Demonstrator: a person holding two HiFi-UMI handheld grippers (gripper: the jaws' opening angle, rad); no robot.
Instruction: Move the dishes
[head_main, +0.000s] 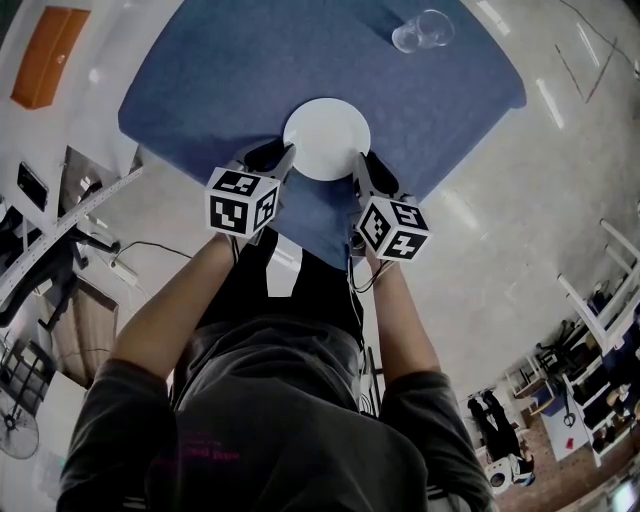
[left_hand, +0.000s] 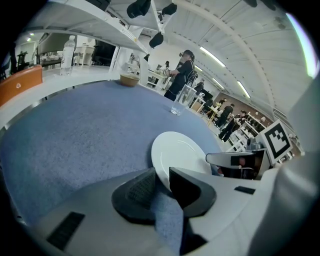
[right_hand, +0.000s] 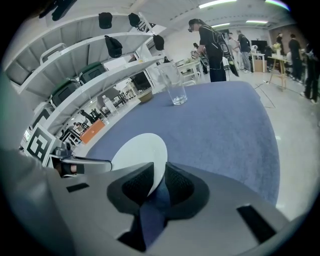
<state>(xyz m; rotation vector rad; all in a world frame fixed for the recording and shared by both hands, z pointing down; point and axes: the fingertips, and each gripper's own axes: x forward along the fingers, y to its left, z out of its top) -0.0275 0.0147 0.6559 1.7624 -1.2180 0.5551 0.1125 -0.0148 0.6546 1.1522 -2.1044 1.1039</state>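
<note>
A white plate (head_main: 327, 138) sits near the front edge of the blue-covered table (head_main: 210, 75), and I cannot tell whether it rests on the cloth or hangs just above it. My left gripper (head_main: 283, 155) holds its left rim and my right gripper (head_main: 360, 165) its right rim. In the left gripper view the plate (left_hand: 182, 152) runs into the narrow gap of the left gripper (left_hand: 162, 182). The right gripper view shows the plate (right_hand: 137, 152) edge pinched in the right gripper (right_hand: 159, 182). Both are shut on the rim.
A clear drinking glass (head_main: 422, 30) stands at the table's far right, also the glass (left_hand: 182, 100) in the left gripper view. A small bowl (left_hand: 129, 80) sits at the far edge. An orange box (head_main: 50, 42) lies off to the left. People stand in the background.
</note>
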